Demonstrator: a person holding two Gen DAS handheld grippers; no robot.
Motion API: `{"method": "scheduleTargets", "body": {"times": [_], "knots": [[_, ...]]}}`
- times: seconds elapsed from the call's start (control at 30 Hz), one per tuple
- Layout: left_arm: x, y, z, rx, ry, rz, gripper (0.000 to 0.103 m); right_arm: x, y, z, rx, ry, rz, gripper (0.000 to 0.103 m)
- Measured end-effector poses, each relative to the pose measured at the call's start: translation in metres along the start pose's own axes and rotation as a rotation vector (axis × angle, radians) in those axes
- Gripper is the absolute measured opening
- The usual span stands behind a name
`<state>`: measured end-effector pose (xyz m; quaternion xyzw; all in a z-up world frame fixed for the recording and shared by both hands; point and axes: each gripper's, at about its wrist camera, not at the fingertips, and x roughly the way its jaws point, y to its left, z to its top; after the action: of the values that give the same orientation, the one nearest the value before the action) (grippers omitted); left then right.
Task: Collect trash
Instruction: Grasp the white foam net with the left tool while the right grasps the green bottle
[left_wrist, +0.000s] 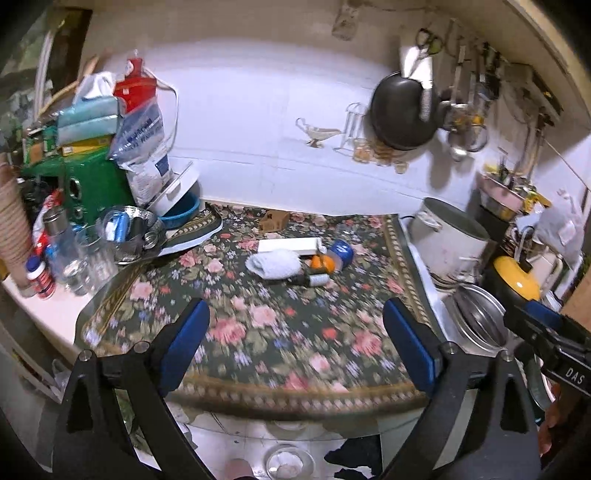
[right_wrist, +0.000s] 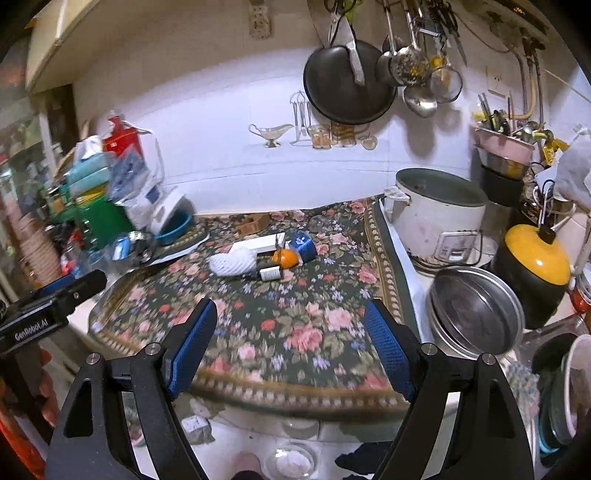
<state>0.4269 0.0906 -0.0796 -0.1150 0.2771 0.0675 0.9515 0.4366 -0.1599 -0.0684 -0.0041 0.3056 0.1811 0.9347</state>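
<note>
A small heap of trash lies mid-table on the floral cloth (left_wrist: 258, 332): a white foam fruit net (left_wrist: 273, 266), a long white box (left_wrist: 290, 245), an orange peel (left_wrist: 322, 263), a blue crushed cup (left_wrist: 341, 253), a small dark bottle (left_wrist: 314, 279). The heap also shows in the right wrist view: net (right_wrist: 232, 263), box (right_wrist: 260, 242), peel (right_wrist: 285, 257), cup (right_wrist: 303, 245), bottle (right_wrist: 267, 274). My left gripper (left_wrist: 295, 332) is open and empty, above the table's near edge, well short of the heap. My right gripper (right_wrist: 291, 332) is open and empty beside it.
A green container (left_wrist: 92, 184), bags, glasses (left_wrist: 88, 258) and a steel bowl (left_wrist: 129, 230) crowd the left. A white rice cooker (right_wrist: 439, 225), a steel pot (right_wrist: 476, 312) and a yellow-lidded pot (right_wrist: 532, 269) stand right. A small brown box (left_wrist: 273, 219) sits at the back. A black pan (right_wrist: 347, 81) hangs on the wall.
</note>
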Motion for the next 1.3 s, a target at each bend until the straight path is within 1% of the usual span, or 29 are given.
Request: {"method": "scheduleTargets", "body": {"times": [0.1, 0.2, 0.33, 0.43, 0.53, 0.67, 0.87, 1.03, 1.07, 1.1, 1.13, 1.17, 1.2, 1.23, 1.3], "knots": [[0.036, 0.027, 0.023, -0.001, 0.032, -0.007, 0.095, 0.035, 0.009, 0.017, 0.02, 0.04, -0.014, 0.08], [0.079, 0.054, 0.049, 0.032, 0.092, -0.019, 0.095, 0.071, 0.018, 0.032, 0.053, 0.073, -0.027, 0.08], [0.127, 0.077, 0.065, 0.062, 0.134, -0.025, 0.095, 0.118, 0.022, 0.04, 0.094, 0.12, -0.045, 0.08], [0.166, 0.087, 0.066, 0.053, 0.194, -0.03, 0.095, 0.154, 0.024, 0.042, 0.113, 0.178, -0.037, 0.08], [0.194, 0.091, 0.063, 0.051, 0.244, -0.039, 0.095, 0.195, 0.024, 0.04, 0.115, 0.246, -0.024, 0.08], [0.229, 0.092, 0.057, 0.061, 0.291, -0.004, 0.095, 0.243, 0.026, 0.04, 0.092, 0.309, 0.006, 0.08], [0.266, 0.096, 0.049, -0.029, 0.345, 0.067, 0.095, 0.317, 0.024, 0.043, 0.067, 0.422, 0.1, 0.079], [0.298, 0.098, 0.043, -0.086, 0.397, 0.089, 0.095, 0.363, 0.026, 0.038, 0.023, 0.503, 0.134, 0.079], [0.306, 0.098, 0.042, -0.101, 0.409, 0.088, 0.095, 0.369, 0.026, 0.036, 0.019, 0.513, 0.141, 0.079], [0.311, 0.099, 0.041, -0.112, 0.417, 0.086, 0.095, 0.374, 0.026, 0.034, 0.015, 0.523, 0.149, 0.074], [0.32, 0.099, 0.04, -0.13, 0.425, 0.076, 0.095, 0.379, 0.027, 0.032, 0.014, 0.535, 0.154, 0.067], [0.325, 0.099, 0.04, -0.137, 0.428, 0.07, 0.095, 0.383, 0.026, 0.031, 0.016, 0.548, 0.16, 0.064], [0.332, 0.099, 0.039, -0.141, 0.433, 0.066, 0.095, 0.386, 0.026, 0.028, 0.021, 0.565, 0.176, 0.058], [0.341, 0.098, 0.038, -0.142, 0.441, 0.065, 0.095, 0.386, 0.024, 0.027, 0.042, 0.566, 0.203, 0.055], [0.355, 0.097, 0.034, -0.141, 0.463, 0.065, 0.095, 0.385, 0.021, 0.025, 0.061, 0.567, 0.21, 0.055]]}}
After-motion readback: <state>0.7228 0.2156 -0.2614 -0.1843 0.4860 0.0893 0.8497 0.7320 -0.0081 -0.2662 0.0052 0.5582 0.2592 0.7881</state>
